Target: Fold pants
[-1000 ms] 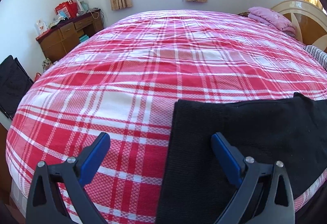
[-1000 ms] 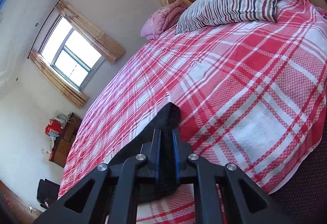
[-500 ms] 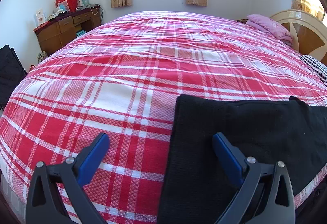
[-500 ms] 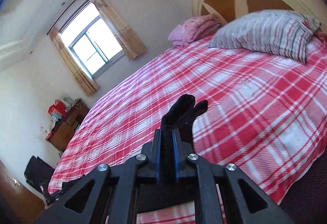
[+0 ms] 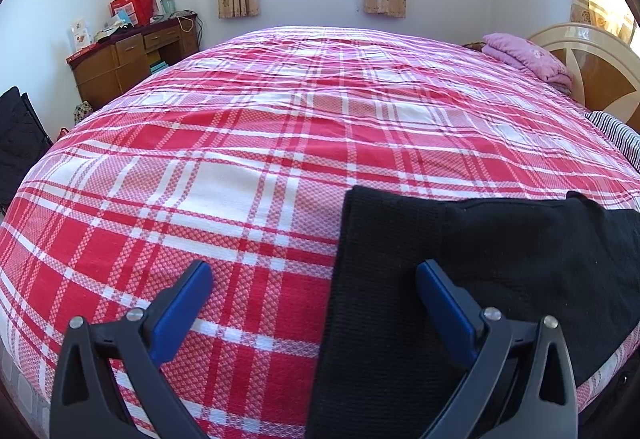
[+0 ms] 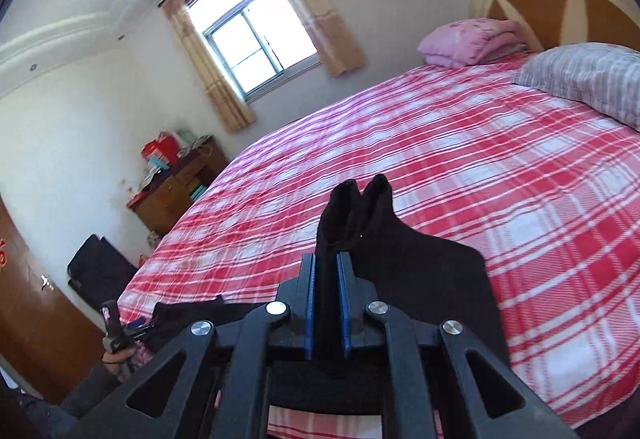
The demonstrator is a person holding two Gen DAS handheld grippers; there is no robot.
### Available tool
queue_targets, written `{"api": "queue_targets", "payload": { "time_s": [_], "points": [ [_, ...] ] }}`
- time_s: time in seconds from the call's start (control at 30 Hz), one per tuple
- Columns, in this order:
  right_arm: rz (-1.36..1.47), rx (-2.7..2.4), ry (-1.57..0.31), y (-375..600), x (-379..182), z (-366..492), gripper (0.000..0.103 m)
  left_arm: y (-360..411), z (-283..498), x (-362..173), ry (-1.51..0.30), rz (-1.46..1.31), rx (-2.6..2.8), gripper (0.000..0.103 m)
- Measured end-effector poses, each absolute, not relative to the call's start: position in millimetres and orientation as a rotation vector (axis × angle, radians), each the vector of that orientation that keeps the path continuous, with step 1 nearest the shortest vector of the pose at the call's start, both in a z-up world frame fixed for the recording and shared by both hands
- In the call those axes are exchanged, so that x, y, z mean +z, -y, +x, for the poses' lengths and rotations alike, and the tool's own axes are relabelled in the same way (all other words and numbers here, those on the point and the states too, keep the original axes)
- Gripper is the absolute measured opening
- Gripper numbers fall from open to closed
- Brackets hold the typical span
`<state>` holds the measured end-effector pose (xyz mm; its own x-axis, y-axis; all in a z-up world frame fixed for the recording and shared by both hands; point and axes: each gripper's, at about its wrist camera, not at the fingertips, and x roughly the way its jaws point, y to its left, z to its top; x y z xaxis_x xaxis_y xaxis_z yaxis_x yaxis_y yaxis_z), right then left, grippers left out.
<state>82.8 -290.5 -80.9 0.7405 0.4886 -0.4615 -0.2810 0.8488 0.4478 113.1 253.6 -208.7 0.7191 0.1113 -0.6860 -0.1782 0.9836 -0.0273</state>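
Black pants point(image 5: 460, 279) lie on the red and white plaid bed point(image 5: 280, 143) near its front edge. My left gripper point(image 5: 314, 275) is open and empty, low over the bed; its right finger point(image 5: 444, 303) is over the pants' left end, its left finger over bare bedspread. My right gripper point(image 6: 326, 271) is shut on a bunched end of the pants point(image 6: 352, 211), lifted above the bed point(image 6: 480, 167), with cloth hanging down to the right point(image 6: 432, 279).
A wooden desk point(image 5: 128, 59) with boxes stands at the far left by the wall. A pink folded blanket point(image 5: 524, 55) and a striped pillow point(image 6: 588, 79) lie by the headboard point(image 5: 592, 63). A black bag point(image 5: 20, 143) sits left of the bed.
My right gripper has lifted the pants end higher and swung left, rolling toward level. The left gripper has tilted up a little and stayed open.
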Motion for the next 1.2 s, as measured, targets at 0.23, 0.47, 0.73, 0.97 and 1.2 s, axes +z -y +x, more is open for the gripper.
{"api": "queue_targets", "payload": {
  "time_s": [0.23,0.47,0.73,0.97,1.2],
  "points": [
    [0.333,0.54,-0.668,233.3,-98.8,98.6,0.01,-253.4,112.4,-209.0,-0.75,-0.095,0.161,0.103],
    [0.282,0.613,-0.749,180.1,-125.2,111.3,0.01,-253.3,112.1,-209.1,-0.75,-0.095,0.162,0.103],
    [0.206,0.665,-0.86,124.5,-165.5,121.6,0.01,-252.8,111.2,-207.5,-0.748,-0.094,0.166,0.103],
    [0.097,0.663,-0.937,98.7,-201.4,124.7,0.01,-246.8,108.2,-190.7,-0.714,-0.055,0.198,0.103],
    [0.048,0.666,-1.009,98.3,-210.3,126.9,0.041,-217.4,100.5,-154.3,-0.623,-0.019,0.151,0.103]
  ]
}}
